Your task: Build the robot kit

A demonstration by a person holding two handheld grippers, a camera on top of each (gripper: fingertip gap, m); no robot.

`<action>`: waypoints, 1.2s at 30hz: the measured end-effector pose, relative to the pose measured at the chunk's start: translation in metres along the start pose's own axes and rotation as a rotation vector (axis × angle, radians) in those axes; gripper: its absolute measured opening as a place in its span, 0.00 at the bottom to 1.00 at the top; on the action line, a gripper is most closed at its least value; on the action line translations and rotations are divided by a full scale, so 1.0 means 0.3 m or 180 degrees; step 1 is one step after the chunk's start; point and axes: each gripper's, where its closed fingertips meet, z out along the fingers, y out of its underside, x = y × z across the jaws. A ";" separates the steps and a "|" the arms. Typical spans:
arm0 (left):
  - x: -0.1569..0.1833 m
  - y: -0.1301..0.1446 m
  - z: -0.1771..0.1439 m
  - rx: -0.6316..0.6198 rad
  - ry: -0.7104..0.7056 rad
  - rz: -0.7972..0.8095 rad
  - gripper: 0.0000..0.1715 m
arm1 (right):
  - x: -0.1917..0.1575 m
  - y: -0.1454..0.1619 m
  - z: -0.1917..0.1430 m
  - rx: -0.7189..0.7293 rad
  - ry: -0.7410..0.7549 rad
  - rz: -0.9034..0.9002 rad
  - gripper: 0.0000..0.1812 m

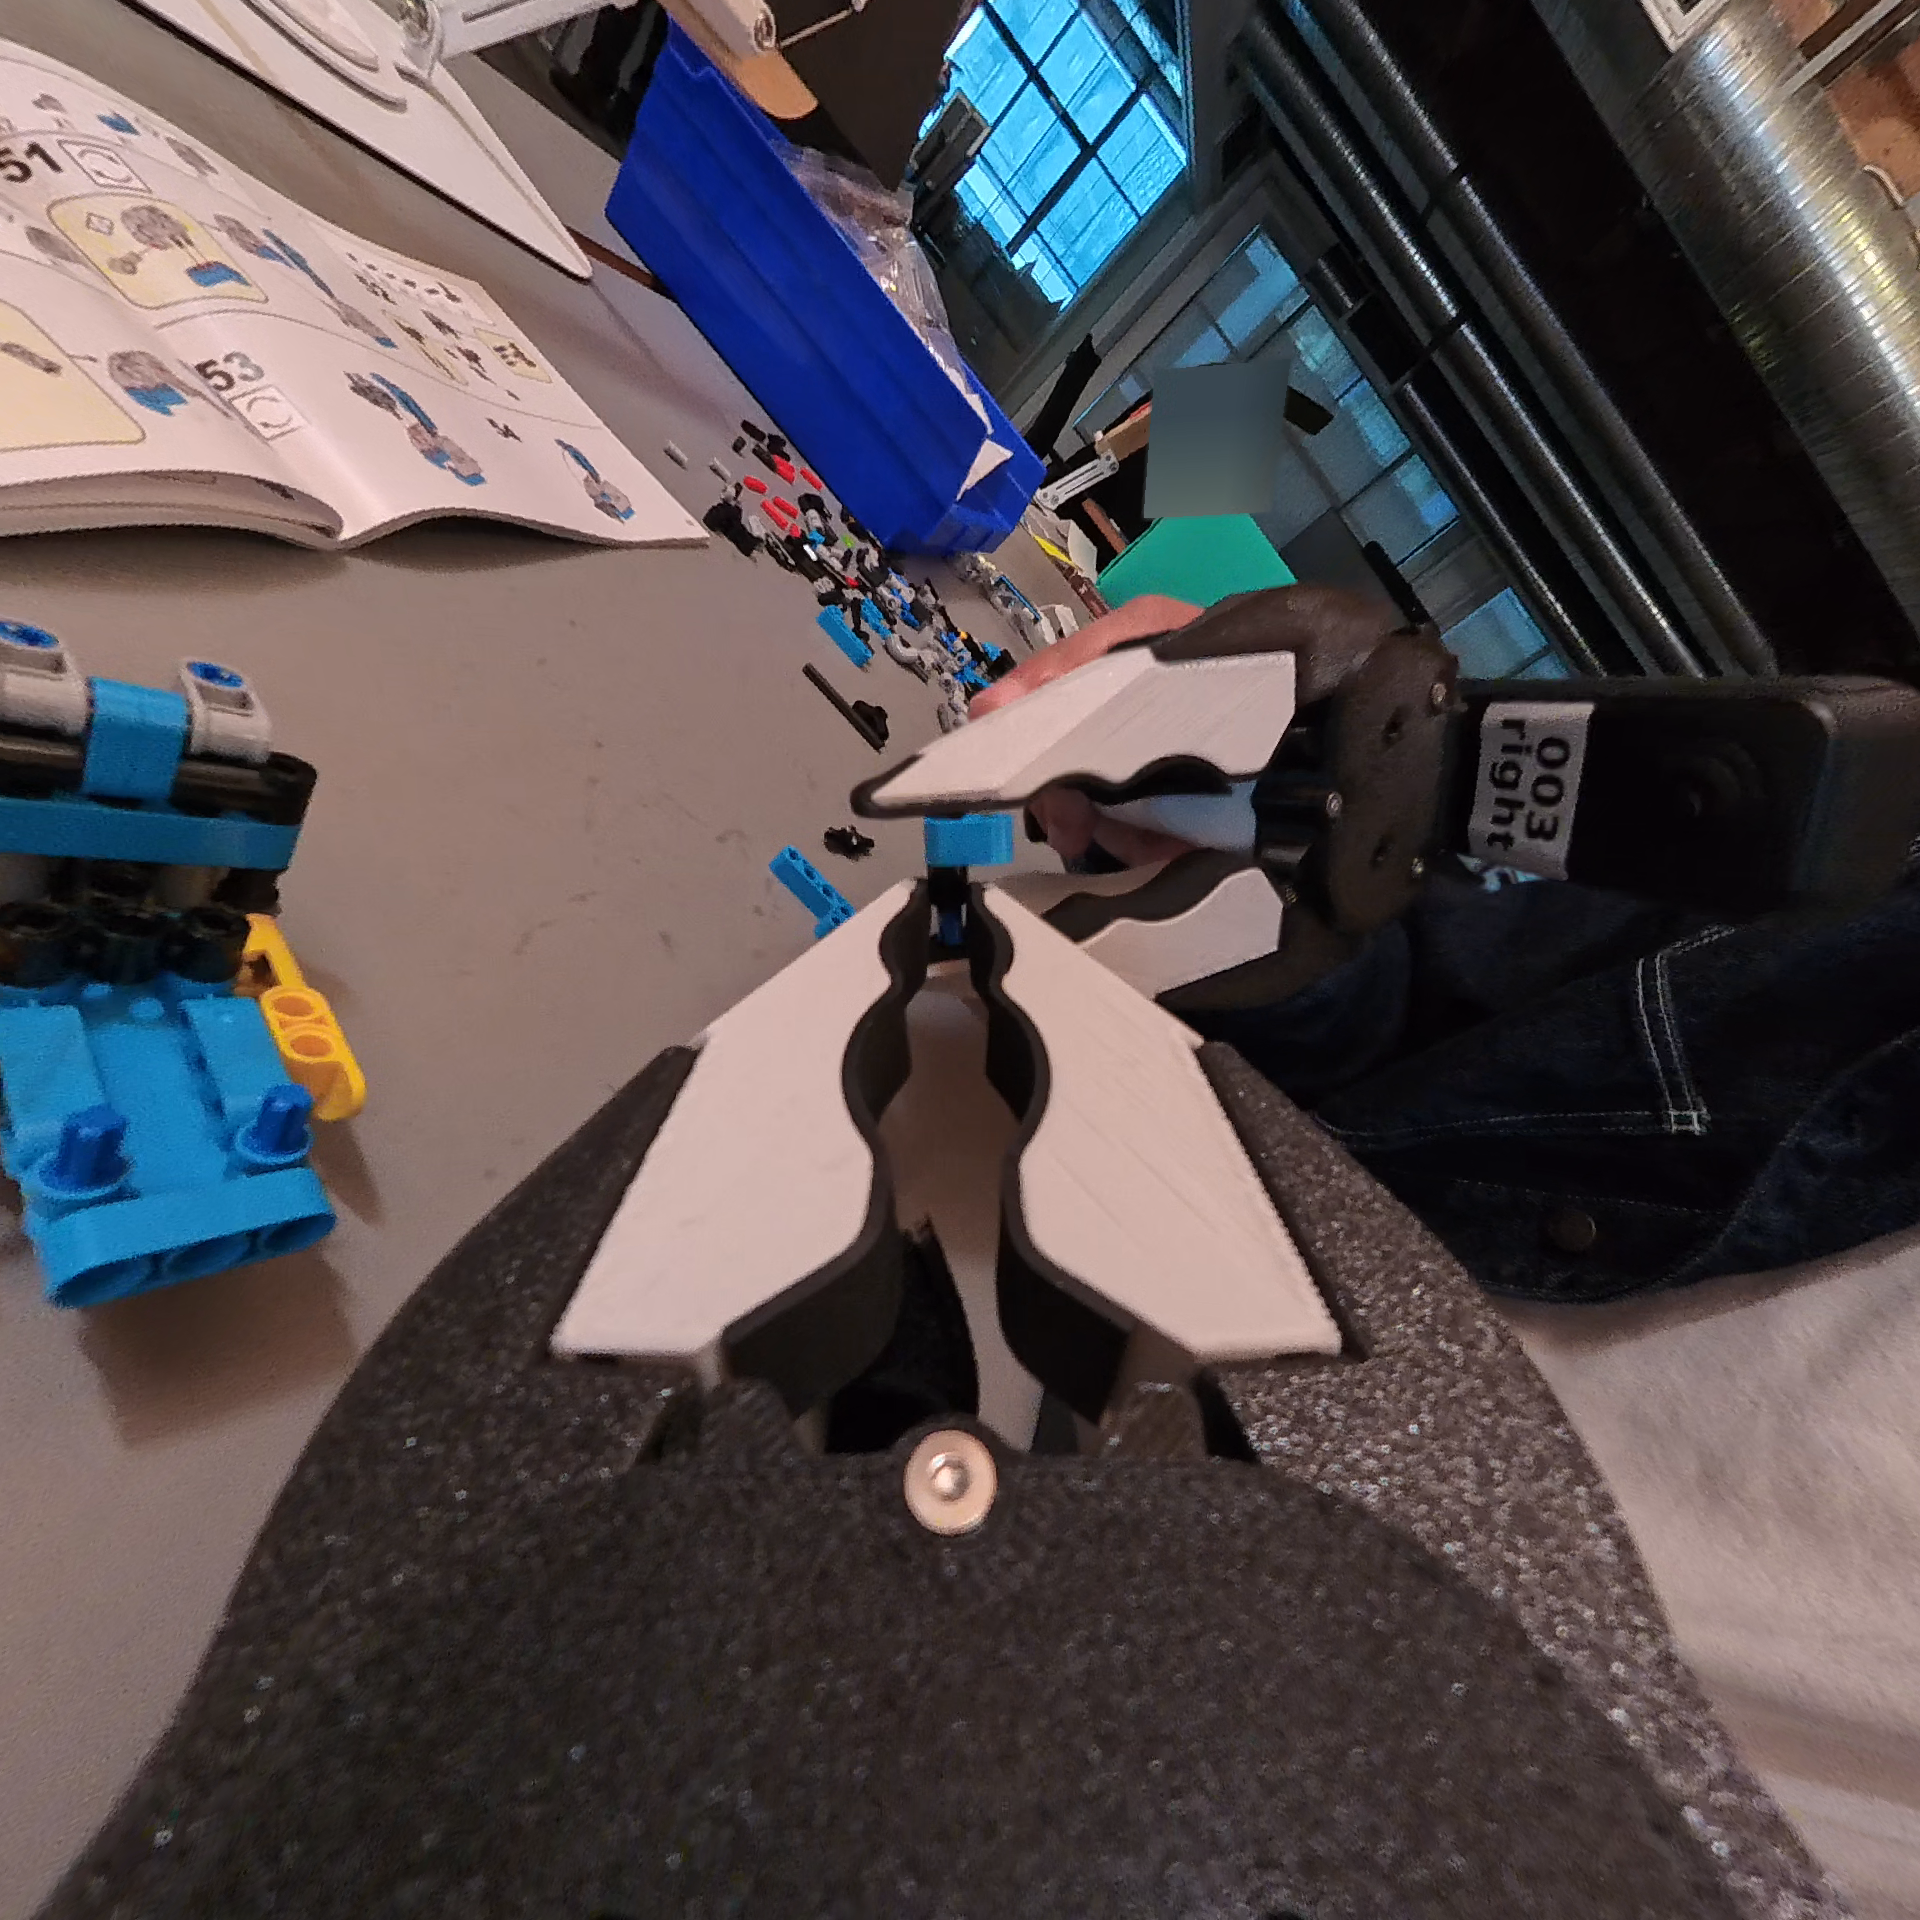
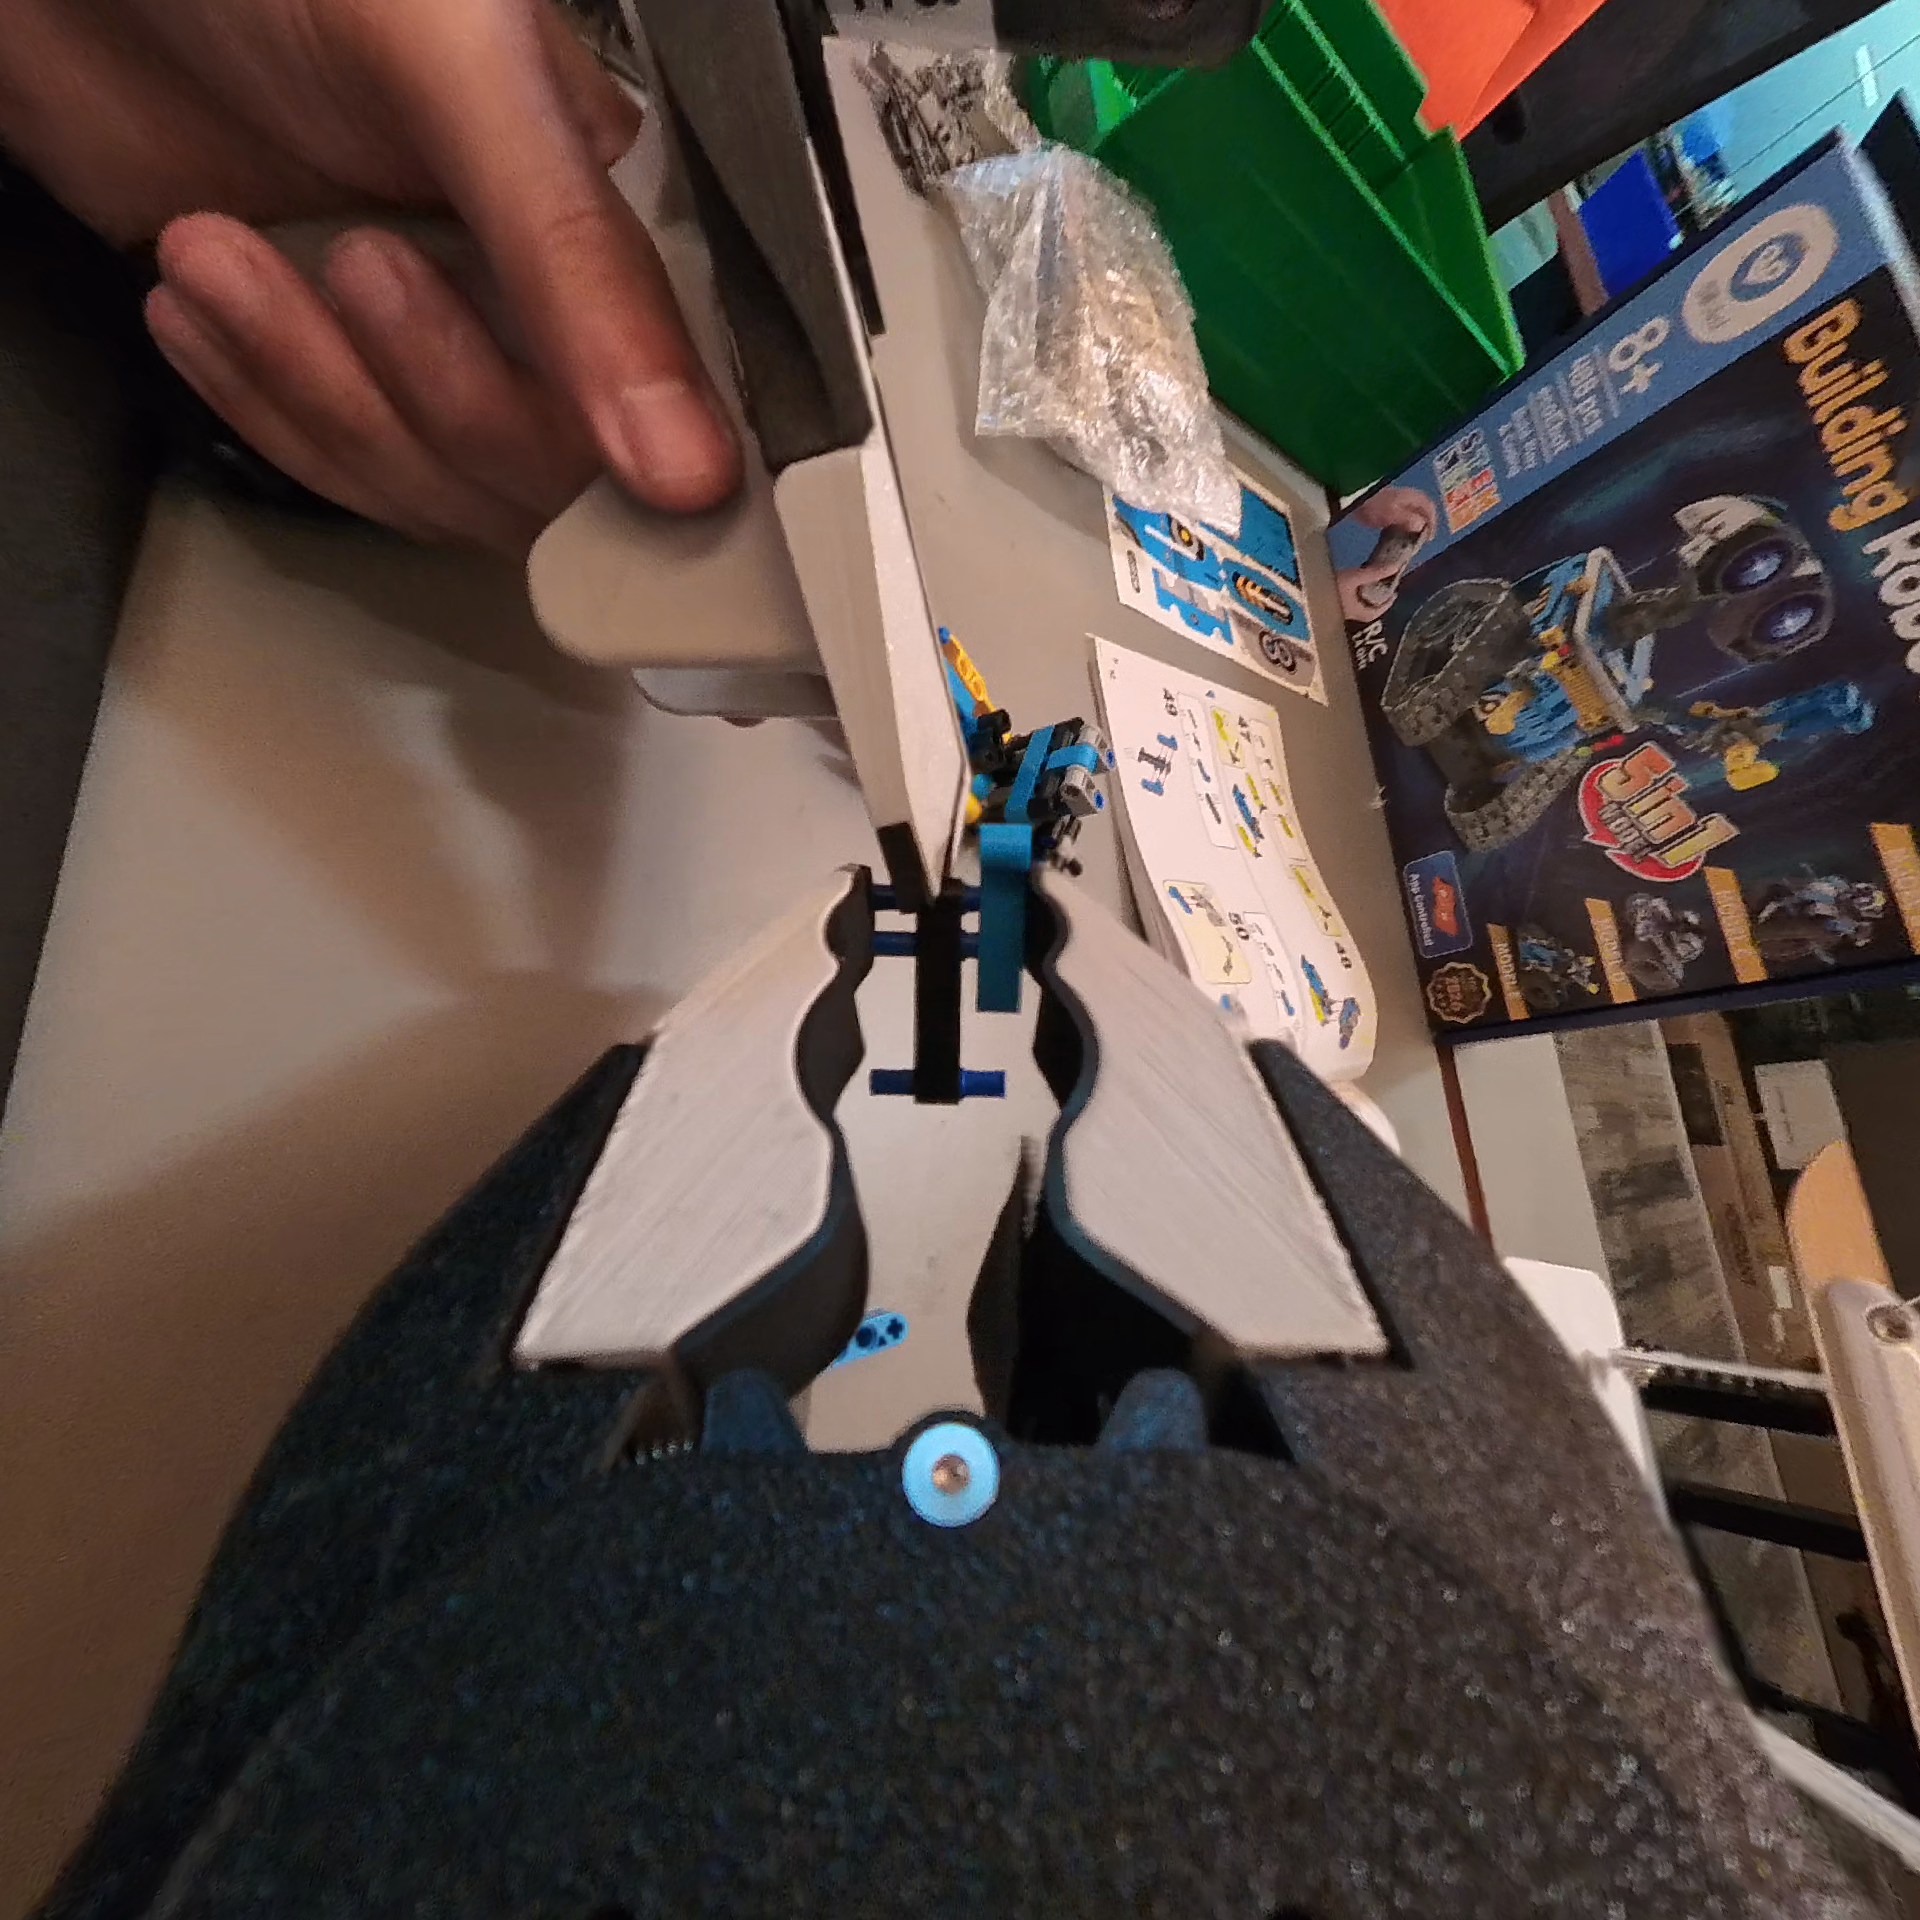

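Note:
My left gripper (image 1: 948,906) is shut on a small black beam (image 2: 938,997) with blue pins (image 2: 894,1083) through it, held above the grey table (image 1: 582,831). A light-blue beam (image 1: 968,840) sits on the pins' far end. My right gripper (image 2: 951,899) comes in crosswise. Its jaws stand closed against the pin ends on one side and the light-blue beam (image 2: 1003,914) on the other. The right gripper's fingers (image 1: 1091,727) show in the left wrist view. A left gripper finger (image 2: 894,644) and a hand (image 2: 416,260) show in the right wrist view.
A partly built blue, black and yellow model (image 1: 156,1039) lies on the table left of the grippers, by an open instruction booklet (image 1: 260,343). Loose parts (image 1: 862,592) lie near a blue bin (image 1: 810,312). A kit box (image 2: 1662,623), green bin (image 2: 1299,208) and plastic bag (image 2: 1091,312) stand farther off. Left and right tips are no more than a few centimetres apart.

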 end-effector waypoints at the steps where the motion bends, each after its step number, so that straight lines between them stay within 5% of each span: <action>1: -0.001 0.004 0.000 -0.0019 -0.0011 0.0001 0.03 | -0.004 -0.001 0.000 -0.0001 -0.0004 -0.0049 0.14; 10: -0.008 -0.018 -0.009 0.0110 -0.0023 -0.0041 0.03 | 0.010 -0.008 0.006 0.0058 -0.0130 0.0498 0.15; 36: -0.007 -0.025 -0.012 0.0163 -0.0029 -0.0023 0.03 | 0.009 0.009 -0.009 -0.0070 -0.0066 0.0192 0.12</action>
